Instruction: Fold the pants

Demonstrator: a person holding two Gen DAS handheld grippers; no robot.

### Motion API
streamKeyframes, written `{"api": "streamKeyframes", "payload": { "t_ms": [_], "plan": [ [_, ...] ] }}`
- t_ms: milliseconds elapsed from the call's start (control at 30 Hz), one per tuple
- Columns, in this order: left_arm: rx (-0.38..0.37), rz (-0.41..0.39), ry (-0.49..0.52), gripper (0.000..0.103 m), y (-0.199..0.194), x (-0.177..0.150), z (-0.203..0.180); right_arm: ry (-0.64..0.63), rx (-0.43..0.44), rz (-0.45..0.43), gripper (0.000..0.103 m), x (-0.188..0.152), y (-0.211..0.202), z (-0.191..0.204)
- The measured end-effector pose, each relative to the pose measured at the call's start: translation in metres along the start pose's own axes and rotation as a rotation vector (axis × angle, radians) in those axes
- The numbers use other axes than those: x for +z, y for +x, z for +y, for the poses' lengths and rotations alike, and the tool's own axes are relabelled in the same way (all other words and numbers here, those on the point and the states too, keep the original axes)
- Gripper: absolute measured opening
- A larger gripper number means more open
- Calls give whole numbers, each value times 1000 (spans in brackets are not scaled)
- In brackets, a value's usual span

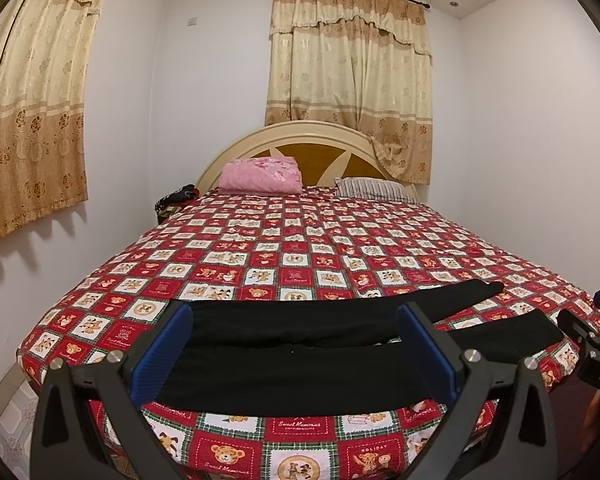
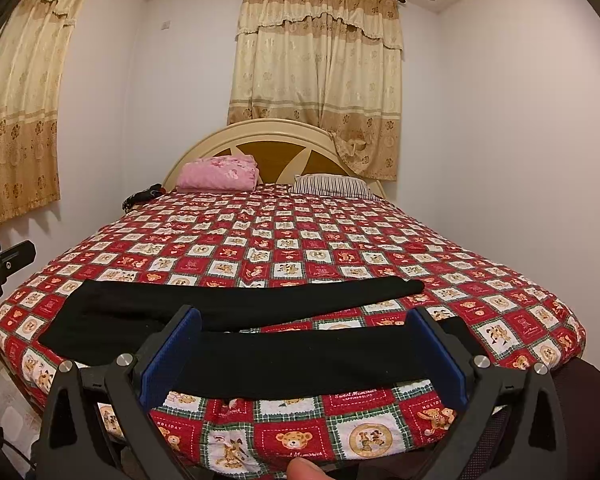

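Black pants [image 1: 308, 344] lie flat across the near end of the bed, the two legs side by side and pointing right, split into a V at the right. In the right wrist view the pants [image 2: 260, 332] span most of the bed's width. My left gripper [image 1: 296, 344] hangs open above the near leg, its blue pads [image 1: 168, 344] wide apart and holding nothing. My right gripper [image 2: 306, 344] is likewise open over the near leg, blue pads [image 2: 440, 352] spread. The right gripper's tip [image 1: 596, 332] shows at the right edge of the left wrist view.
The bed carries a red checked bear-print cover [image 1: 300, 240]. A pink folded blanket [image 1: 260, 176] and a striped pillow [image 1: 372, 189] rest by the headboard. Curtains hang on the back and left walls. A fingertip [image 2: 306, 469] shows at the bottom edge.
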State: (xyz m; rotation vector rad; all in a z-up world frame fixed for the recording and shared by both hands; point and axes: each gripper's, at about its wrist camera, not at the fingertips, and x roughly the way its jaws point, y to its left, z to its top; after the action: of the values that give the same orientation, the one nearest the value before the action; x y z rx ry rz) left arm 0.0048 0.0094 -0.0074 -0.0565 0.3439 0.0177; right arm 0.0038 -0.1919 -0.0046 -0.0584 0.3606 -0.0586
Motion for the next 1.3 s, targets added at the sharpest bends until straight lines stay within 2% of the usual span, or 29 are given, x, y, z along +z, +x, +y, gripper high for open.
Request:
{"api": "streamKeyframes", "payload": {
  "t_ms": [1300],
  "plan": [
    [5,1,-1,103,2,-5,3,-18,-5,6,102,1,-2,6]
  ]
}}
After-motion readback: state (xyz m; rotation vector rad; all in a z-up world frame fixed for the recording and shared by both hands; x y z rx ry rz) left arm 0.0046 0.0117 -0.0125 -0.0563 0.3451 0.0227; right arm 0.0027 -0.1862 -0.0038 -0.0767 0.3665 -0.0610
